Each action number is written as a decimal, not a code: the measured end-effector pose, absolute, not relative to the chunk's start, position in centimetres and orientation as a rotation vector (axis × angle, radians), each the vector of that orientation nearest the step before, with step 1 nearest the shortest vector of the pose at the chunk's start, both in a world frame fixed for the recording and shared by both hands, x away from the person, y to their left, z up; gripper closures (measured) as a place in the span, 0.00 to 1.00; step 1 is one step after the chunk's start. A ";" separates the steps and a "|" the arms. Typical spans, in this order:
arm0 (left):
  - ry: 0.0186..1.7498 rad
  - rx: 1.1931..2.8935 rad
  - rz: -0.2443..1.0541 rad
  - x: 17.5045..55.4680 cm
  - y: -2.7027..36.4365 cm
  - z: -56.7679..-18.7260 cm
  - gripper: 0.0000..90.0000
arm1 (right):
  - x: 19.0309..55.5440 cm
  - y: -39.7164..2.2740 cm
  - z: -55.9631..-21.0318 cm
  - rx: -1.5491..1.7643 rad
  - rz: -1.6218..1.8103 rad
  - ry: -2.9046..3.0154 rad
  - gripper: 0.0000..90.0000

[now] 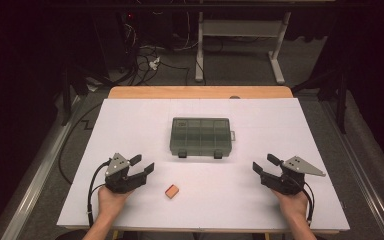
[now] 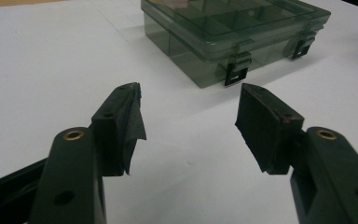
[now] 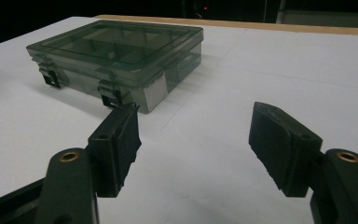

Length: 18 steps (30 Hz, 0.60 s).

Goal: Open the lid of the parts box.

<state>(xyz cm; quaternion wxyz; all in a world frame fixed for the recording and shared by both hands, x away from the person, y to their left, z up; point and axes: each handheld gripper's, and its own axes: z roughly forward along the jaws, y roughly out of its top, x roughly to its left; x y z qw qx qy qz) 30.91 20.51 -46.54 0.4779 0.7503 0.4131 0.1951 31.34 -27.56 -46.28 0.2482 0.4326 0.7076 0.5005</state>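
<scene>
Resting low on the white table sheet (image 1: 130,130), both grippers sit near the person's edge with nothing between their jaws. Left gripper (image 1: 142,165): held in the left hand (image 1: 111,200), jaws spread wide and angled up and to the right in the high view, toward the box. In the left gripper view its two black pads (image 2: 130,126) stand well apart over bare sheet, empty.

Right gripper (image 1: 266,164): held in the right hand (image 1: 294,204), jaws likewise wide and pointing up and to the left in the high view. Right gripper view shows its pads (image 3: 121,144) parted over the sheet, gripping nothing.

Smoky translucent compartment box (image 1: 200,136): lies flat at the centre of the sheet, between the two grippers and farther from the person. Lid is down; two dark latches (image 1: 182,153) sit on the side facing the person. Inner dividers show through the lid. It appears ahead of the jaws in both the left gripper view (image 2: 233,32) and the right gripper view (image 3: 116,56), apart from both.

Small orange block (image 1: 172,191): lies on the sheet nearer the person than the box, to the right of the left gripper, near it but not touching. Well apart from the right gripper.
</scene>
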 end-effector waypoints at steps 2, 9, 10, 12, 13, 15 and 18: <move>1.007 1.841 0.475 31.2 20.3 -46.6 0.45 | 31.5 -27.4 -46.3 1.181 1.370 1.927 0.37; 0.994 1.853 0.468 31.9 19.7 -46.8 0.45 | 32.1 -26.8 -46.3 1.168 1.370 1.944 0.37; 0.994 1.857 0.466 32.0 19.5 -46.8 0.45 | 32.2 -26.7 -46.4 1.169 1.371 1.944 0.37; 0.987 1.865 0.465 32.1 19.3 -46.9 0.45 | 32.4 -26.4 -46.4 1.170 1.372 1.950 0.37; 0.985 1.866 0.466 32.2 19.2 -46.9 0.45 | 32.4 -26.4 -46.4 1.170 1.372 1.950 0.37; 0.981 1.872 0.462 32.4 18.9 -46.9 0.45 | 32.5 -26.3 -46.5 1.170 1.375 1.952 0.38; 0.975 1.882 0.460 32.6 18.6 -47.0 0.45 | 32.7 -26.2 -46.6 1.171 1.378 1.954 0.38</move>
